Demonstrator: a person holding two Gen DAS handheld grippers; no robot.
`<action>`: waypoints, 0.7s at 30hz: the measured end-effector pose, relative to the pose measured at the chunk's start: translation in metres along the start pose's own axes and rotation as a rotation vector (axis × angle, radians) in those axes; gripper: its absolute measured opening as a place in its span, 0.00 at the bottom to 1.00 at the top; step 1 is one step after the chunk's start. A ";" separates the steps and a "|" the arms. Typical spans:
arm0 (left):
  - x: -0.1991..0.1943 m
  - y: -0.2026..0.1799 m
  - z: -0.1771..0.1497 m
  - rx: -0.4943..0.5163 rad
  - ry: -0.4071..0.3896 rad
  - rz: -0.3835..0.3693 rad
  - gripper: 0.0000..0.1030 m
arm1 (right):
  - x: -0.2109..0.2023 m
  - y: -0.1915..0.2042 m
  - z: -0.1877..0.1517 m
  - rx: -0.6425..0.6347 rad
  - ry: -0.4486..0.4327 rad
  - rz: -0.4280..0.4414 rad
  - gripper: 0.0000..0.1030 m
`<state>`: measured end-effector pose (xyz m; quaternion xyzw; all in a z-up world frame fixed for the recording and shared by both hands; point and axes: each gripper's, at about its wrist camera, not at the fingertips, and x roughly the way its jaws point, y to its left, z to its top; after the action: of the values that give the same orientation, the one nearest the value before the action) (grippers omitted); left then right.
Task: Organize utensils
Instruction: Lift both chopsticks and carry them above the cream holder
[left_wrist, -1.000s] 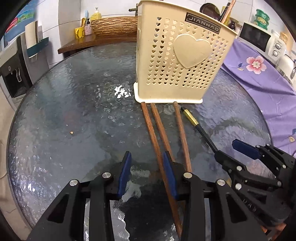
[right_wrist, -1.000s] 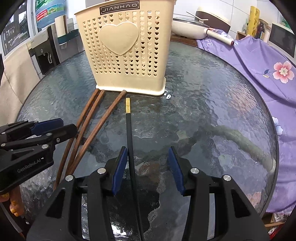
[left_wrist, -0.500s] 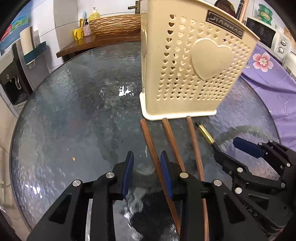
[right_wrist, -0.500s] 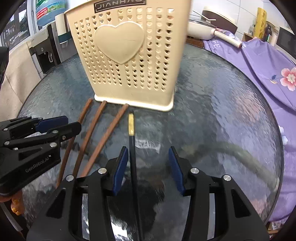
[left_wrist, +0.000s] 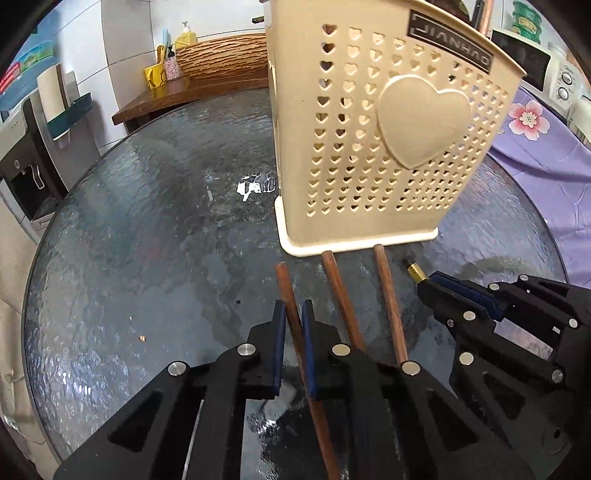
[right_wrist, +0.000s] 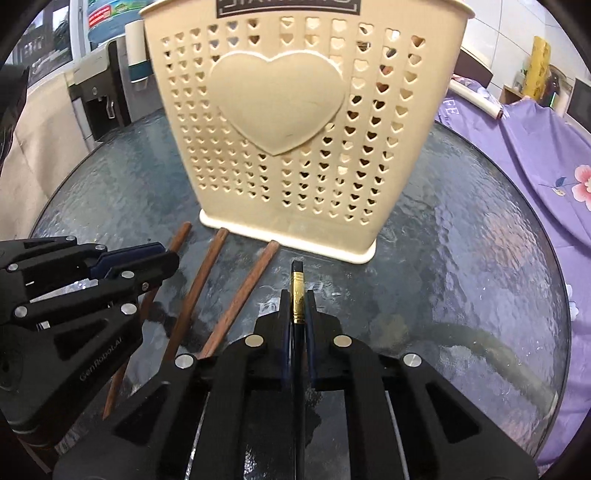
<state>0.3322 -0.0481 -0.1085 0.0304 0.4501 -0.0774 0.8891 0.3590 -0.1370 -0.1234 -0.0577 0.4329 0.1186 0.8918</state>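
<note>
Left wrist view shows us the left claw (left_wrist: 293, 314) clamped on the leftmost brown chopstick (left_wrist: 286, 284), its jaws having just closed on it. The right claw (left_wrist: 428, 286) appears at the right edge, pinching the black chopstick (left_wrist: 413, 271) by its gold band. Two more brown sticks (left_wrist: 340, 291) lie loose between the claws on the glass desk (left_wrist: 147, 240), their tips at the foot of the cream holder (left_wrist: 369, 147).

We judge the step to be lifting both held sticks. Each should rise clear of the desk before tilting upright, since the holder stands close ahead and its rim is high. The left grip sits near the stick's far end, so the long tail may swing; we would lift slowly.

Right wrist view confirms what the left cannot: the right claw (right_wrist: 295, 301), jaws just closed, presses both pads on the black stick. It also shows the left claw (right_wrist: 168, 256) from the side. Neither view shows the holder's inside.
</note>
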 end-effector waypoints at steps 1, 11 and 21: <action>0.000 0.000 -0.001 -0.003 0.000 -0.003 0.08 | -0.001 -0.002 -0.001 0.007 -0.001 0.029 0.08; -0.050 0.018 0.004 -0.079 -0.104 -0.141 0.07 | -0.068 -0.025 -0.005 0.036 -0.162 0.157 0.07; -0.157 0.025 0.016 -0.058 -0.340 -0.181 0.07 | -0.178 -0.055 0.007 0.049 -0.394 0.271 0.07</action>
<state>0.2574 -0.0077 0.0266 -0.0494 0.2966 -0.1480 0.9422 0.2722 -0.2178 0.0209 0.0468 0.2573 0.2354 0.9360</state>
